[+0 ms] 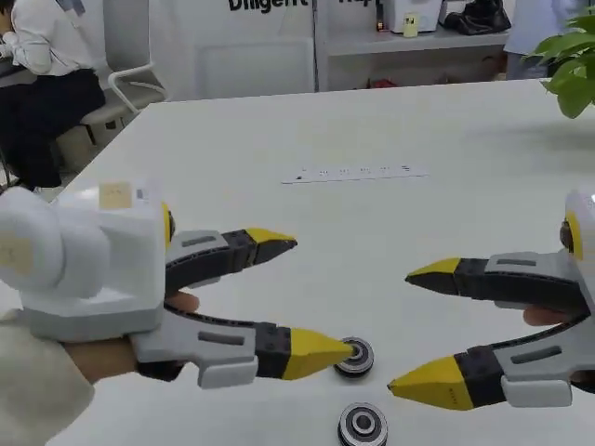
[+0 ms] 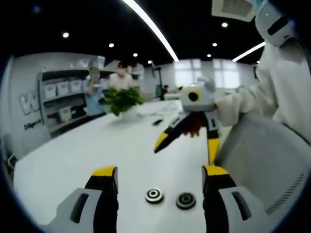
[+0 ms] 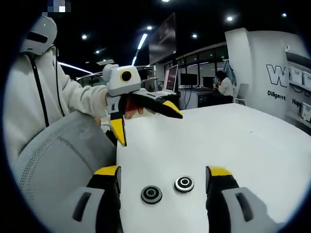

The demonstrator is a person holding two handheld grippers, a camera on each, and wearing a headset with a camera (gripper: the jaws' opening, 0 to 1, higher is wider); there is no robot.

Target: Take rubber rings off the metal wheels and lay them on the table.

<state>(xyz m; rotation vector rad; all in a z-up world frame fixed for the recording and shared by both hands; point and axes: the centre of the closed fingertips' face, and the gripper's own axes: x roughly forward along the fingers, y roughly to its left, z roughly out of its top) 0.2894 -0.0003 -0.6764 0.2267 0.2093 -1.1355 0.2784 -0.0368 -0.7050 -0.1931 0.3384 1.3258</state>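
Two small metal wheels with dark rubber rings lie on the white table (image 1: 279,139) near its front edge: one wheel (image 1: 354,357) farther from me, the other (image 1: 363,425) closer. My left gripper (image 1: 316,297) is open, and its lower yellow tip nearly touches the farther wheel. Open as well, my right gripper (image 1: 402,330) hovers just right of the wheels. In the left gripper view the wheels (image 2: 154,195) (image 2: 185,200) lie between my open left gripper's (image 2: 160,172) jaws. The right gripper view shows them (image 3: 184,183) (image 3: 151,194) between my right gripper's (image 3: 163,171) jaws. Neither gripper holds anything.
A white power strip (image 1: 353,173) lies flat mid-table. A green plant (image 1: 572,65) stands at the far right corner. A person sits at the back left (image 1: 46,56). A grey mesh chair (image 3: 58,155) stands close to the table's near edge.
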